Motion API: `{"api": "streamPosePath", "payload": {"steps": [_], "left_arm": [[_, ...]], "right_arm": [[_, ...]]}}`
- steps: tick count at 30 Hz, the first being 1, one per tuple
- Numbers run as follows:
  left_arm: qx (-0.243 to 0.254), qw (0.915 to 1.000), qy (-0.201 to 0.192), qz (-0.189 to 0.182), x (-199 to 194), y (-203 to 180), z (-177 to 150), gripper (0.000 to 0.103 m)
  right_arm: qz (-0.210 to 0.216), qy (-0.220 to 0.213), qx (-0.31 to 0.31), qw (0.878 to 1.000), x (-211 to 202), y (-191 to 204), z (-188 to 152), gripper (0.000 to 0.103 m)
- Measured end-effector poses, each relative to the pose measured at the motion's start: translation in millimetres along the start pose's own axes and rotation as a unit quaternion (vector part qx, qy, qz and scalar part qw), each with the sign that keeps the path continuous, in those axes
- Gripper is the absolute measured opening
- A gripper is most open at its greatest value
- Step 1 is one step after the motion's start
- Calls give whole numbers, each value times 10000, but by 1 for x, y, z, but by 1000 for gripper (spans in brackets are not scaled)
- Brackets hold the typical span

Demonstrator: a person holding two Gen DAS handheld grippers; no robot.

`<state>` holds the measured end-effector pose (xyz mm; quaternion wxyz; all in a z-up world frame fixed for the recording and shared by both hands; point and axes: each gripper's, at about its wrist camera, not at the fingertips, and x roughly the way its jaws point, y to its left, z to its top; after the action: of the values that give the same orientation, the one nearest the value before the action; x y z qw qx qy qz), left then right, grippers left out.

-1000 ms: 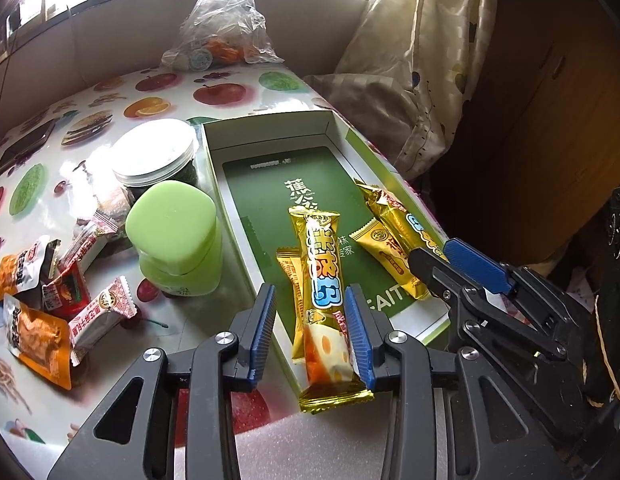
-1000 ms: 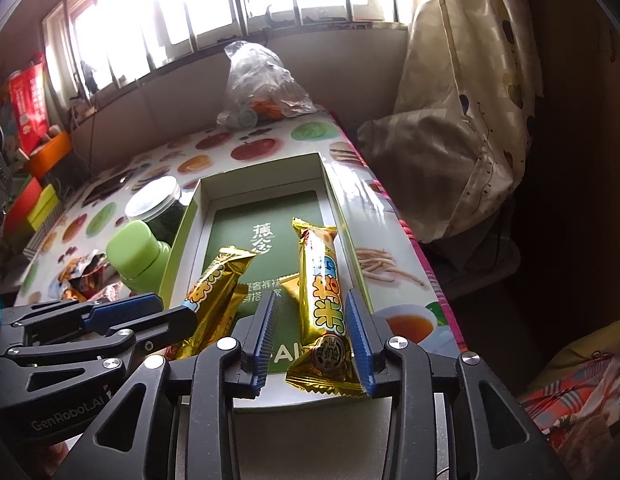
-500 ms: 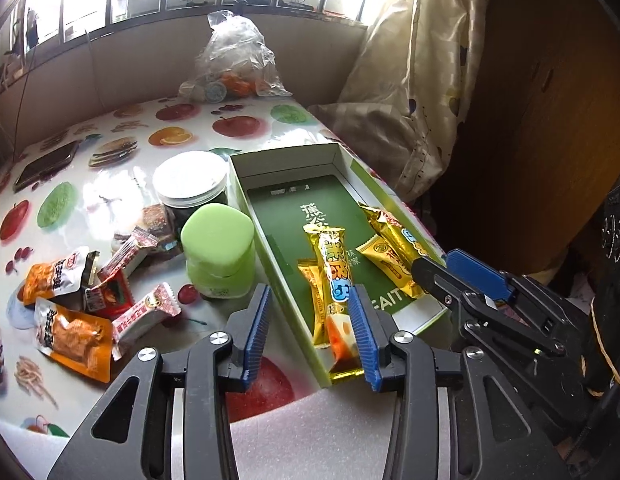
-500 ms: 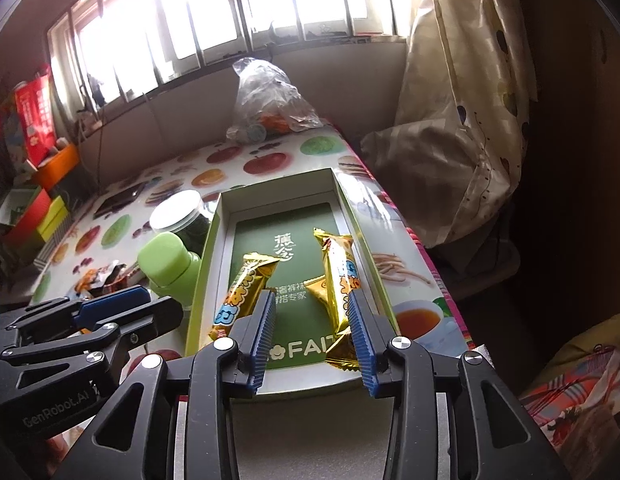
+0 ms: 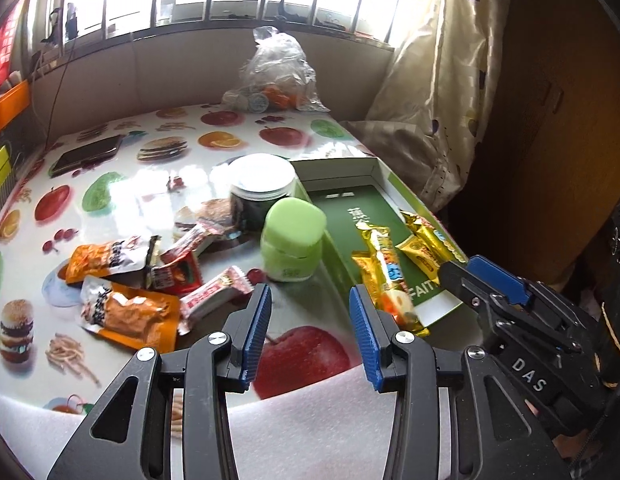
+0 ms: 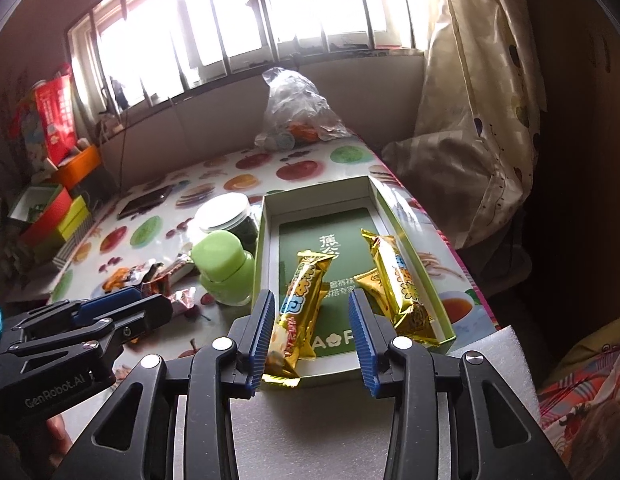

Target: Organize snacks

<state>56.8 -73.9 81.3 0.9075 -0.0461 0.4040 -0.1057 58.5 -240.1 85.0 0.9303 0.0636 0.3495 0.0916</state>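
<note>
Snack bars in box, green jar beside

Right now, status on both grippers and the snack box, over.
Left gripper open, empty, over the table. Right gripper open, empty, at the green box near edge. Gold bars in box; loose packets on table left of the green jar.

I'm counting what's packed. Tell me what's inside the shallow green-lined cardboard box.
The shallow green-lined cardboard box holds gold foil snack bars: one long bar on the left, one on the right, a smaller gold packet between. Anything beneath them is hidden.
</note>
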Motion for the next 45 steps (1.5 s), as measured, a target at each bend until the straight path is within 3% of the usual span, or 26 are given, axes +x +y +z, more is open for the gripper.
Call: {"api": "streamPosePath", "payload": {"steps": [22,39,45], "left_arm": [[-473,9976,-34,496,-14,67,-20,42],[-972,9910,52,914,-11,140,-31,42],[-1194,9877,144,1003,-6,162,-36,42]], "right_arm": [[637,188,-583,9961,20,75,-10,38],[1076,608,-1131,9859,67,130,-12,38],[1018,807,-1257,9835,87,144,-16,40]]}}
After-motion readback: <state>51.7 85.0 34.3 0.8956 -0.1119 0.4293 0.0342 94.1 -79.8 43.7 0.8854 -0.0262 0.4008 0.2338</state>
